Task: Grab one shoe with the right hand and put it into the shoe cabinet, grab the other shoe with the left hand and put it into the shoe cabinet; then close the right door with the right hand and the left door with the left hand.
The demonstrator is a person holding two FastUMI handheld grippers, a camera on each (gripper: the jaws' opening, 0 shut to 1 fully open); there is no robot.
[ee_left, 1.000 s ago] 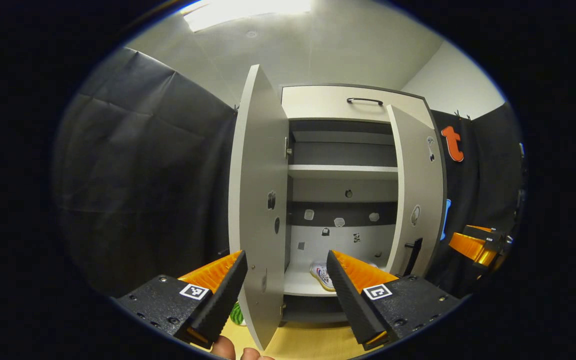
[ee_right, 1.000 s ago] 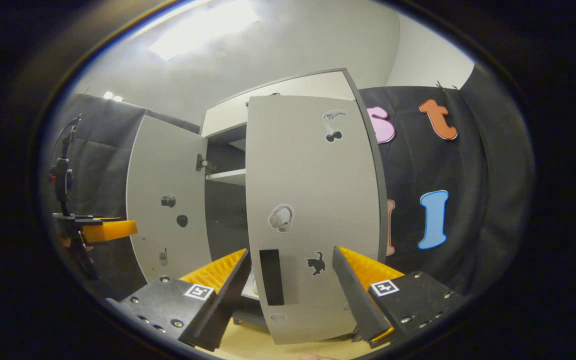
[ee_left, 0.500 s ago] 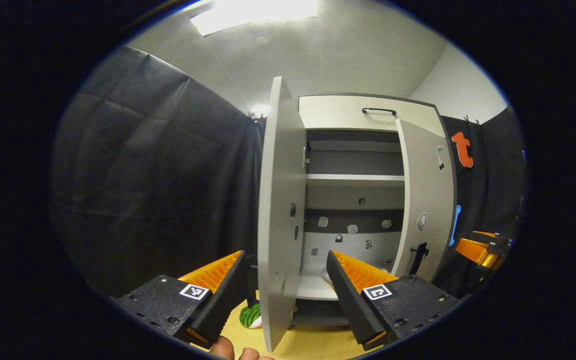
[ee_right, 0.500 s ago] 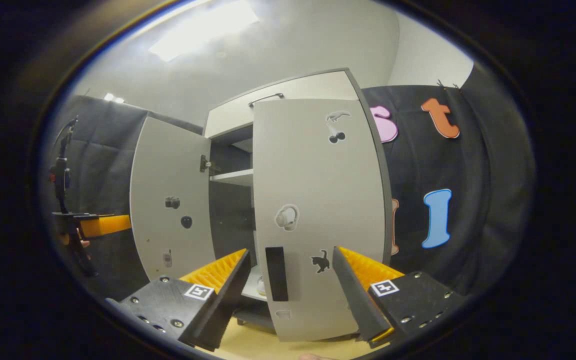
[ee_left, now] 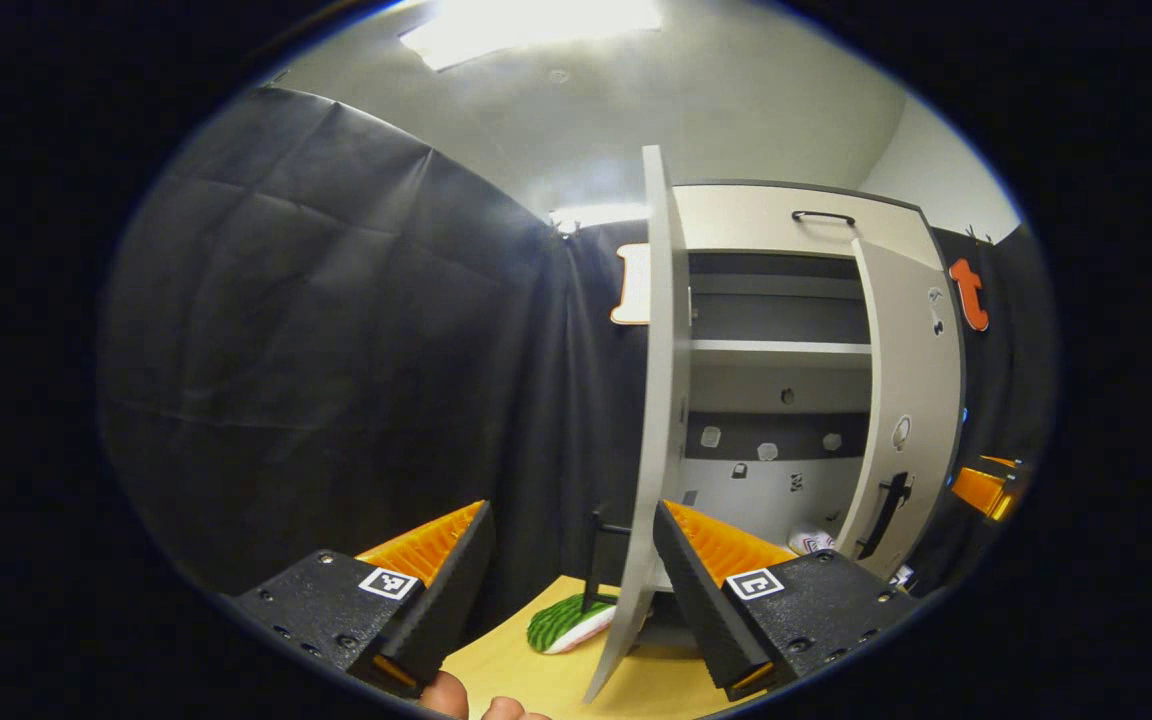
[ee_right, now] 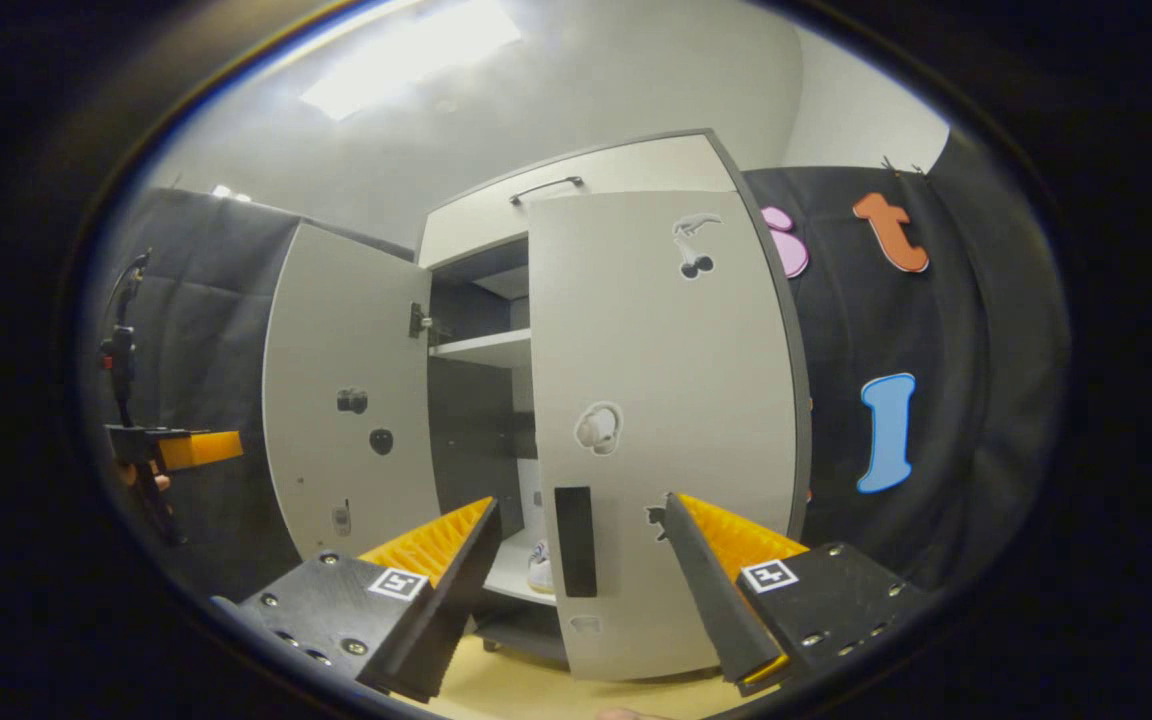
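Both grippers spread, holding nothing: left gripper (ee_left: 571,560) near the left door (ee_left: 658,400) edge, right gripper (ee_right: 581,560) before the right door (ee_right: 666,420). Shoe (ee_left: 814,543) sits on the cabinet's (ee_left: 766,215) bottom shelf; both doors ajar.

Shoe cabinet (ee_right: 626,170): you face pale grey-white panels with dark grey edging and a dark grey interior.
Right door (ee_right: 666,400): your side shows light grey, dotted with small stickers in black, grey and white.
Right door handle (ee_right: 576,541): a plain black bar.
Left door (ee_right: 346,400): light grey, with a few small dark stickers.
Shelf (ee_left: 781,347): white, against the dark back panel.
Shoe (ee_left: 814,542): you can see white with red and blue markings.
Striped object (ee_left: 568,624): green with darker green stripes and a white edge, like watermelon.
Floor (ee_left: 546,680): pale yellow wood tone.
Booth wall (ee_left: 336,350): black cloth.
Ceiling (ee_left: 736,110): grey-white.
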